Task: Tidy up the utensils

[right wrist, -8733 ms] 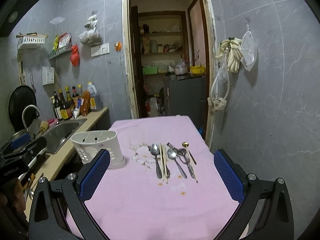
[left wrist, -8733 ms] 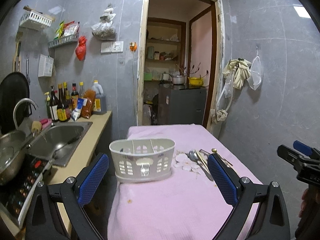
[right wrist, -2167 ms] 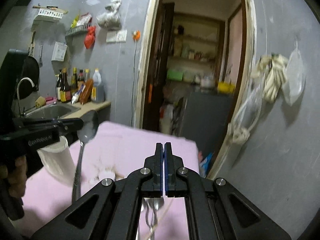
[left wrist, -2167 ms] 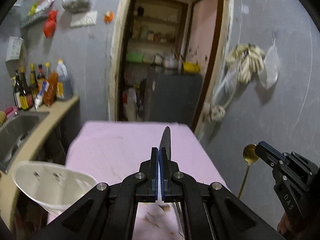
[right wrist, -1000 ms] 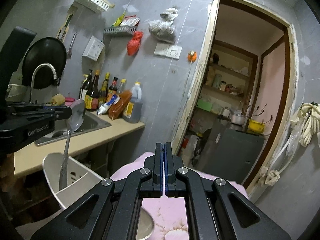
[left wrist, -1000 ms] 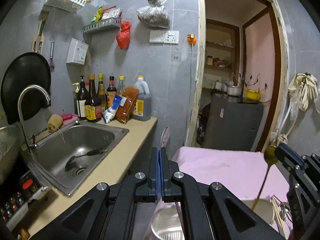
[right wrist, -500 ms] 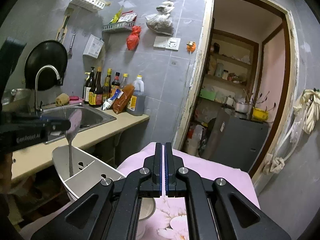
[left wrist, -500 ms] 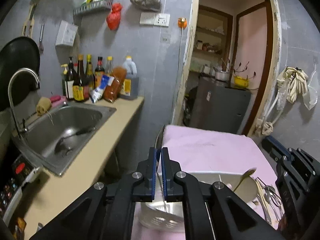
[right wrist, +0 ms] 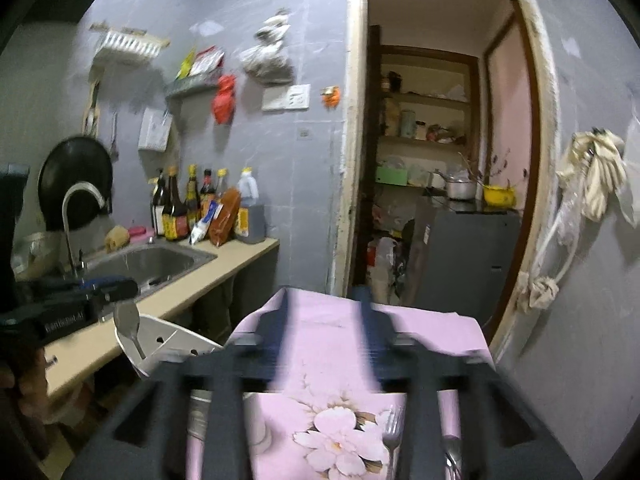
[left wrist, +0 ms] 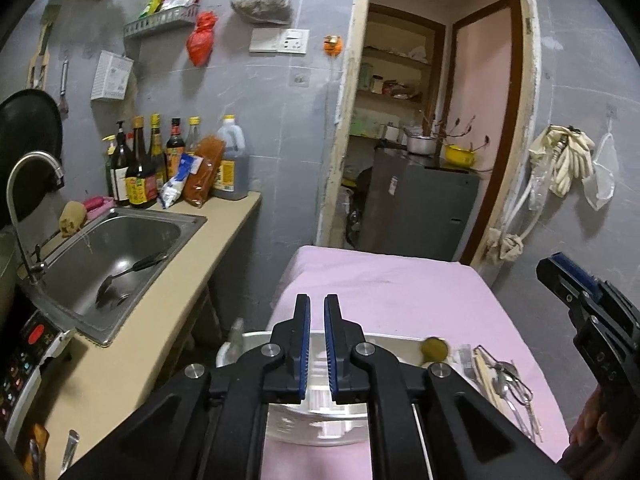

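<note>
Hovering directly over the white utensil basket (left wrist: 394, 343) with the left gripper (left wrist: 317, 304), pads parted by only a narrow slit and gripping nothing. Standing in the basket already: a silver spoon (left wrist: 237, 335) at its 9 o'clock end, bowl upward and leaning on the rim, and a gold spoon (left wrist: 435, 349) at its 3 o'clock end, bowl just above the rim. From the right wrist, at 9 o'clock: the same silver spoon (right wrist: 127, 319), just under the left gripper's tip.

Smeared by motion in its own view, but showing the right gripper (right wrist: 326, 304) spread wide with pink tablecloth (right wrist: 320, 368) visible between the fingers and nothing held. Still to sort: chopsticks and spoons (left wrist: 505, 376) lying on the cloth at 3 o'clock of the basket, plus a fork (right wrist: 390, 432) at 5 o'clock in the right view.

Likely at the point of letting go and heading for the pile again.

Risks: knocking the basket on lifting away, since it looks to sit close to the table's 9 o'clock edge, beside the gap to the counter (left wrist: 160, 312). Catching either leaning spoon with a finger and flicking it out. Scattering the bunched pile by coming in too quickly. Pinching two pieces together where handles overlap.
</note>
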The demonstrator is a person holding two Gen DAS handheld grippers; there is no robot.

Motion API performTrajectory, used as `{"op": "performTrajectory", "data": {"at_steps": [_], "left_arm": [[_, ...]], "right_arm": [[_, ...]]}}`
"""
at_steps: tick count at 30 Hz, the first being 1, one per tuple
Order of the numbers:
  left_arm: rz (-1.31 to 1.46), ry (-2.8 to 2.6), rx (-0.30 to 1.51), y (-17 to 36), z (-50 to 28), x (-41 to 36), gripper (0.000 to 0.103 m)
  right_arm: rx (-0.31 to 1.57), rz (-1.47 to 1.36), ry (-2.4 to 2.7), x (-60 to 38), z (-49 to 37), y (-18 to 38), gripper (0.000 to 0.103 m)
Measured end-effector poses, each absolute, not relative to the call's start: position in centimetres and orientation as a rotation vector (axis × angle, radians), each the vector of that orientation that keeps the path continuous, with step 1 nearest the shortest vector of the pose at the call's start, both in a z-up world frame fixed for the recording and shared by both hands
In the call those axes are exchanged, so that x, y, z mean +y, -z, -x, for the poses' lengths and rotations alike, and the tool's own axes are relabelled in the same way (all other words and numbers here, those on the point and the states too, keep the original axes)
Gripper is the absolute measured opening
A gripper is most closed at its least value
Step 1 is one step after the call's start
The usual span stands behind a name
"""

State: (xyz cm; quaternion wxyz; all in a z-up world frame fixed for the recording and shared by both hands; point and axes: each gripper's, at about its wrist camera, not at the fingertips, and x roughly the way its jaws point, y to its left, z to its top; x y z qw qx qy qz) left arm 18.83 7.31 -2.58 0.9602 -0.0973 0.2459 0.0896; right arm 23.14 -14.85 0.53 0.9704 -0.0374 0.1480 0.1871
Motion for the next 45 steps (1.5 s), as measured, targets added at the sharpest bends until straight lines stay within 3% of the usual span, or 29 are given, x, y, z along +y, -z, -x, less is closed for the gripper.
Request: {"op": "performTrajectory", "data": {"at_steps": [3,6,13,17,35,45], "left_arm": [[0.203,-0.161,0.506,2.6,-19.0,5.7,0.017],[0.228,-0.14,0.472,2.3,-18.7,3.9,0.043],[0.231,-0.114,0.375,1.1,-18.7,-0.9,0.081],[0.236,-0.13,0.307,0.7,-18.7,-3.3,0.098],[0.105,-0.145,0.357,6.1,-21.1,-12.8,0.1],[0.123,-0.113,0.546,10.7,-25.3,-13.7,0.1]], "right_arm": [[0.295,0.061,-0.349,-17.1,-23.0,-0.6,0.047],[0.295,0.053,-0.321,-19.5,-23.0,-0.7,0.05],[0.265,0.016,-0.263,-25.5,-22.5,-1.3,0.092],[0.247,0.013,-0.241,-28.3,-22.3,-1.3,0.099],[0.351,-0.002,-0.156,-36.7,-25.0,4.2,0.101],[0.555,-0.03,-0.242,-38.2,-29.8,10.9,0.101]]}}
